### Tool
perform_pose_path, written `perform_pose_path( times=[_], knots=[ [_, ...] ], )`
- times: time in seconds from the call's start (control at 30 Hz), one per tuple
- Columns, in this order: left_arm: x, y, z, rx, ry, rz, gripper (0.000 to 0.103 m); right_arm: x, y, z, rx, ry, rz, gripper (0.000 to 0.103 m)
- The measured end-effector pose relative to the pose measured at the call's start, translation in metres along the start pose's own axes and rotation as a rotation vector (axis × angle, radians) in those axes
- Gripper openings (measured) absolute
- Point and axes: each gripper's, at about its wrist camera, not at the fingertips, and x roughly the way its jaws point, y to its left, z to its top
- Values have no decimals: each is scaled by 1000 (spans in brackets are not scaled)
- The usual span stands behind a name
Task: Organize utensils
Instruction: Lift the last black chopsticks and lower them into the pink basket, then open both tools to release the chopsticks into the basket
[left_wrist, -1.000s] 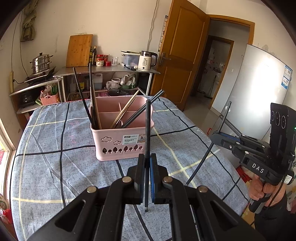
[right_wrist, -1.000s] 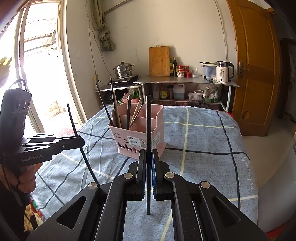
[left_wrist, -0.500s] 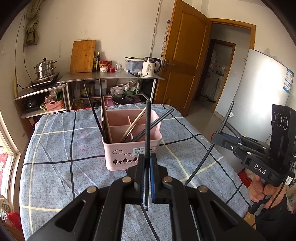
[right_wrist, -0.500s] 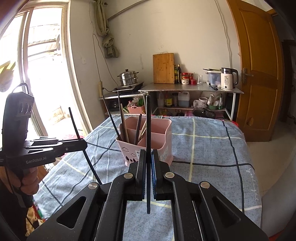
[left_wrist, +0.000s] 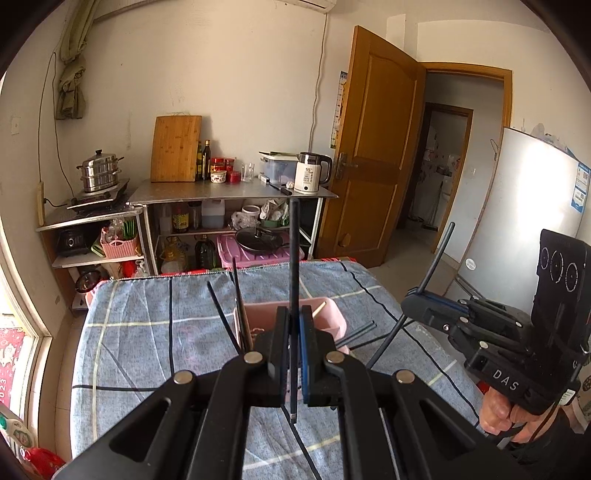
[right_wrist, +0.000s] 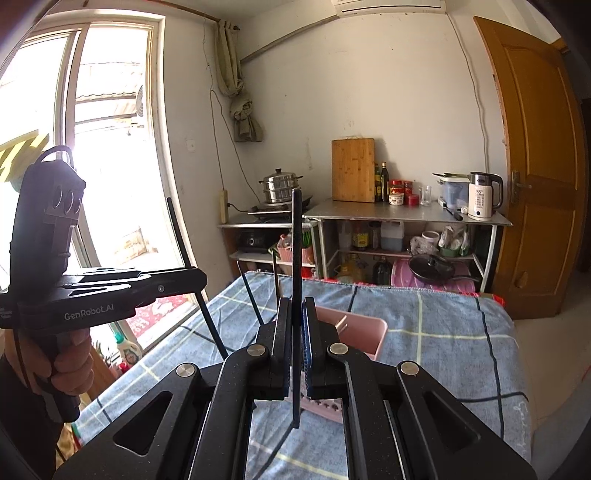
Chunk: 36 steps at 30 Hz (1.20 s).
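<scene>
My left gripper (left_wrist: 294, 321) is shut on a black chopstick (left_wrist: 293, 258) that stands upright between its pads, raised above the table. My right gripper (right_wrist: 296, 314) is likewise shut on a second black chopstick (right_wrist: 296, 251), also upright. Below and beyond both sits the pink utensil basket (left_wrist: 334, 319) (right_wrist: 365, 328), largely hidden behind the fingers. Black chopsticks (left_wrist: 221, 317) and a wooden one (left_wrist: 319, 307) lean inside it. Each view shows the other gripper from the side: the right one (left_wrist: 410, 302) and the left one (right_wrist: 199, 277), each held in a hand.
The basket stands on a table under a blue checked cloth (left_wrist: 147, 332). Behind it is a metal shelf (left_wrist: 229, 192) with a kettle (left_wrist: 312, 172), a cutting board (left_wrist: 176, 147) and a steamer pot (left_wrist: 99, 171). A wooden door (left_wrist: 373, 158) is at the right, a window (right_wrist: 99, 147) at the left.
Both grippers have risen with their chopsticks and tilted up. The basket has dropped in both views and now sits mostly behind the fingers.
</scene>
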Motion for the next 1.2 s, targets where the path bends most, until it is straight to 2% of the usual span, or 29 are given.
perform_pose_path(
  times=[0.27, 0.5, 1.2],
  knots=[
    [13, 15, 27, -2, -52, 13, 6, 26, -4, 24, 19, -54, -8, 5],
    [31, 24, 26, -8, -68, 5, 6, 48, -10, 26, 34, -76, -27, 5],
    [95, 37, -30, -52, 113, 5, 6, 89, -13, -13, 28, 107, -42, 7]
  ],
)
